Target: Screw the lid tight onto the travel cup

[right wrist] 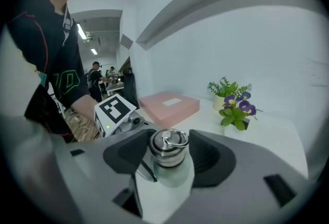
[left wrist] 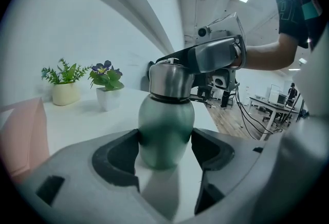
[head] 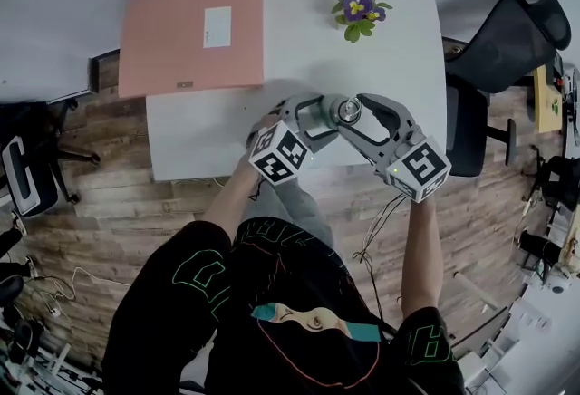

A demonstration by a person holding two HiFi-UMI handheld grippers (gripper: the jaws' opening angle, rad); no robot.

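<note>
Two claws show in the head view, yes? Where is the travel cup? — A

Yes, two. The travel cup (head: 317, 115) is over the front part of the white bench (head: 227, 126), between them. The left claw (head: 308, 123) is at the green body and the right claw (head: 355, 115) is at the steel lid (head: 350, 110). Further back lie a pink box (head: 192, 37) and a purple flower plant (head: 358, 11) (both well apart from the cup). — B

And the left gripper view? — A

There the cup (left wrist: 165, 125) stands upright. The left claw (left wrist: 164, 152) is pinching its green body, and both dark pads touch the sides. The lid (left wrist: 169, 80) sits on top, and the right claw (left wrist: 176, 62) reaches it from the right side. Whether the foot of the cup touches the bench, I cannot tell. At the left a green plant in a cream pot (left wrist: 64, 84) stands beside the purple flower plant (left wrist: 107, 85). — B

Then the right gripper view? — A

It looks down on the lid (right wrist: 168, 148) with its metal ring (right wrist: 177, 139). The right claw (right wrist: 169, 155) is closed on the lid, with a pad against it on each side. Under the lid a piece of the green body shows. Behind is the marker cube (right wrist: 114, 112) of the left claw, then the pink box (right wrist: 169, 104). The purple flower plant (right wrist: 236, 110) stands at the right. — B
</note>
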